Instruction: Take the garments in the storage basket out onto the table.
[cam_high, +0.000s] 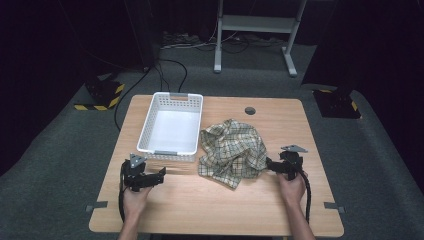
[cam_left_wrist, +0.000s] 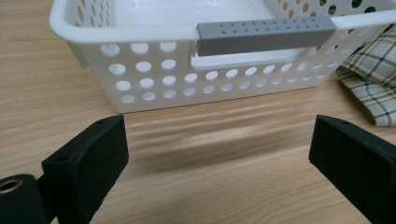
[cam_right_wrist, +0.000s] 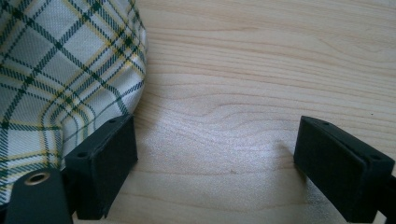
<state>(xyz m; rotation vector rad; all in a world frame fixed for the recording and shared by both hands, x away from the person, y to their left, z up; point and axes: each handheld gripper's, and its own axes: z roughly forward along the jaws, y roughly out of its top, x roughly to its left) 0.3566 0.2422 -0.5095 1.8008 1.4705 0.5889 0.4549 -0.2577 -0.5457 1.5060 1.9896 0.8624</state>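
Note:
A crumpled green-and-yellow plaid cloth (cam_high: 232, 150) lies on the wooden table (cam_high: 210, 200), right of a white perforated basket (cam_high: 170, 127). The basket is empty. My left gripper (cam_high: 159, 175) rests open just in front of the basket's near wall (cam_left_wrist: 187, 79) and its grey handle (cam_left_wrist: 266, 35), with bare wood between the jaws (cam_left_wrist: 217, 158). My right gripper (cam_high: 270, 164) is open at the cloth's right edge. In the right gripper view its left jaw sits against the cloth (cam_right_wrist: 56, 70), and bare table lies between the jaws (cam_right_wrist: 217, 163). A corner of the cloth (cam_left_wrist: 373, 79) shows right of the basket.
A round cable hole (cam_high: 250, 110) sits near the table's far edge. Beyond the table stand a grey metal frame (cam_high: 255, 30) and two black-and-yellow striped bases (cam_high: 102, 95) (cam_high: 337, 102) on the floor. Bare wood spans the table's near half.

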